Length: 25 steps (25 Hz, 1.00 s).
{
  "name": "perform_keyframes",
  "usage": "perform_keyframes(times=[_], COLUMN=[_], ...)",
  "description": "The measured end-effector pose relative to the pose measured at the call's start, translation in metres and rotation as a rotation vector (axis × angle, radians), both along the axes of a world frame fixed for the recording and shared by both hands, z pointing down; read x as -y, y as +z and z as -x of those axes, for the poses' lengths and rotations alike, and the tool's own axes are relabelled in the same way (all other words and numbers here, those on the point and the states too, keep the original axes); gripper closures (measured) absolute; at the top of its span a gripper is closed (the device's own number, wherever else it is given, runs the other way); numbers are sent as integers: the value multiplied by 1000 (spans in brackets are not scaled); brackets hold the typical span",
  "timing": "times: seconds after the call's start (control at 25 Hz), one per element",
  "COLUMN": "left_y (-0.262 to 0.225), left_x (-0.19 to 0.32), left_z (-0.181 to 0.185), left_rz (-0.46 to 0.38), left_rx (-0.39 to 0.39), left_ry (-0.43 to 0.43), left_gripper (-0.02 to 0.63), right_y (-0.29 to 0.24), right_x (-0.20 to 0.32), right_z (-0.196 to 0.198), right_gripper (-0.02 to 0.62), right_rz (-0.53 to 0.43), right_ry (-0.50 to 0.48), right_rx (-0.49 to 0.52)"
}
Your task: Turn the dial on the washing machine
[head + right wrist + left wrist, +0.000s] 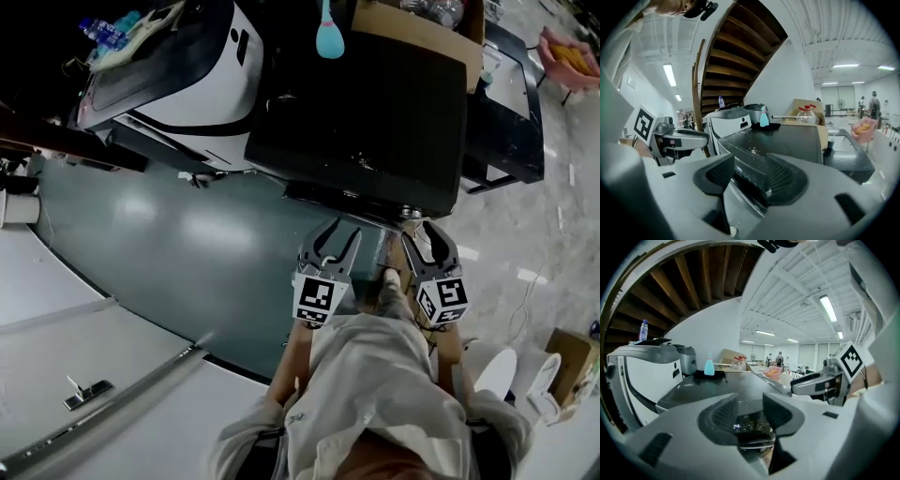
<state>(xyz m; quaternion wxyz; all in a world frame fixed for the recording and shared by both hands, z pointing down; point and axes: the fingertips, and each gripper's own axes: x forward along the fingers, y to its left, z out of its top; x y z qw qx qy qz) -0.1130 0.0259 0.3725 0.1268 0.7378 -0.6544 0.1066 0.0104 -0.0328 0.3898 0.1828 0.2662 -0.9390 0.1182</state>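
Observation:
The black washing machine (366, 112) stands in front of me, its front edge toward both grippers. A small silvery dial (410, 214) sticks out of that front edge. My right gripper (422, 230) has its tips at the dial, and its jaws have closed in. In the right gripper view (750, 176) the dark front panel (747, 168) fills the narrow gap between the pads, and the knob itself is hard to make out. My left gripper (336, 234) hangs open beside it, left of the dial. In the left gripper view (749, 416) only the lit panel shows beyond the jaws.
A white machine (178, 75) stands left of the black one, with a water bottle (103, 30) on it. A teal bottle (329, 37) and a cardboard box (422, 33) sit at the back. A black bench (511, 112) lies to the right, and a wooden staircase (736, 51) rises overhead.

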Motion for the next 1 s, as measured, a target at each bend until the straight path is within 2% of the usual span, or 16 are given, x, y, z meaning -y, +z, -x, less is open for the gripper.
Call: perform_keyframes(times=[0.44, 0.68, 1.0], left_y=[-7, -13, 5], left_x=[-4, -5, 3], left_z=[21, 14, -7], left_rz=[22, 30, 70], left_rx=[-32, -36, -43], left_ry=[273, 344, 384], left_gripper=[443, 443, 443], right_y=[-5, -15, 2], right_x=[-39, -48, -40], right_z=[-6, -11, -30], right_gripper=[385, 383, 380], right_rz=[34, 24, 19], right_ry=[321, 405, 466], right_rx=[-60, -64, -97])
